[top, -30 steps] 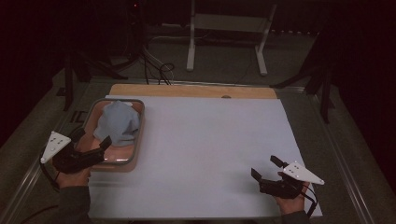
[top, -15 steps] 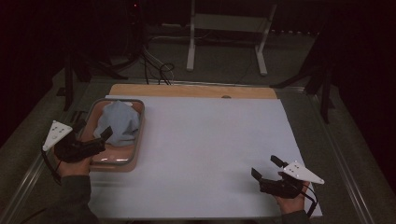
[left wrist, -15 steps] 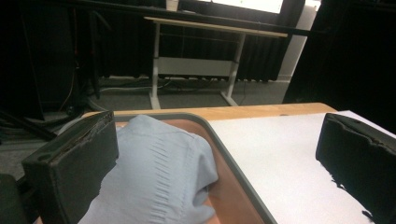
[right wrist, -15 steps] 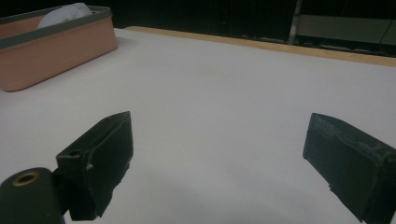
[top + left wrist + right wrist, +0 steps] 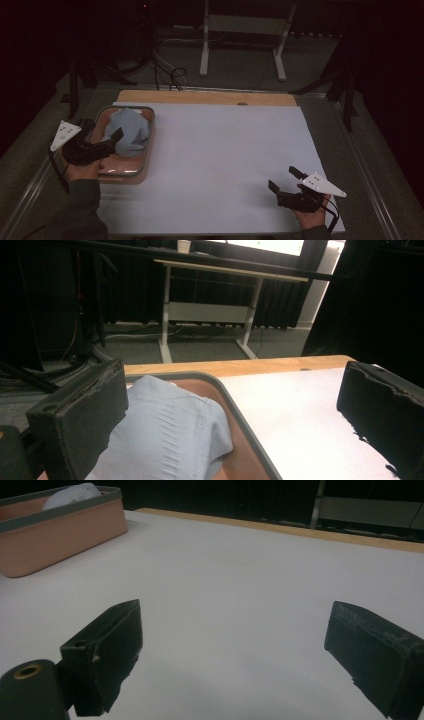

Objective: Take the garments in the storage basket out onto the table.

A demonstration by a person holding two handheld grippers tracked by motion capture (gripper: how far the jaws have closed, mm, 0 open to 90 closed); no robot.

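A pink tray with a grey rim [image 5: 149, 150] sits at the left of the white sheet [image 5: 225, 150], with a light blue cloth [image 5: 129, 132] bunched in it. My left gripper [image 5: 103, 131] hovers over the tray's left side, open and holding nothing. In the left gripper view the cloth [image 5: 170, 435] lies low between the wide-apart jaws, with the tray rim [image 5: 240, 405] beside it. My right gripper [image 5: 284, 179] rests open near the sheet's front right corner. From the right gripper view the tray [image 5: 60, 530] and cloth [image 5: 75, 492] are far off to the left.
A wooden board edge [image 5: 210, 96] runs along the far side of the sheet. Metal rails [image 5: 372, 185] border the table. Beyond the table are a white-legged desk [image 5: 240, 30] and floor cables [image 5: 170, 75].
My left gripper has moved away from the person along the tray's left side, toward the cloth. The right gripper has stayed put.
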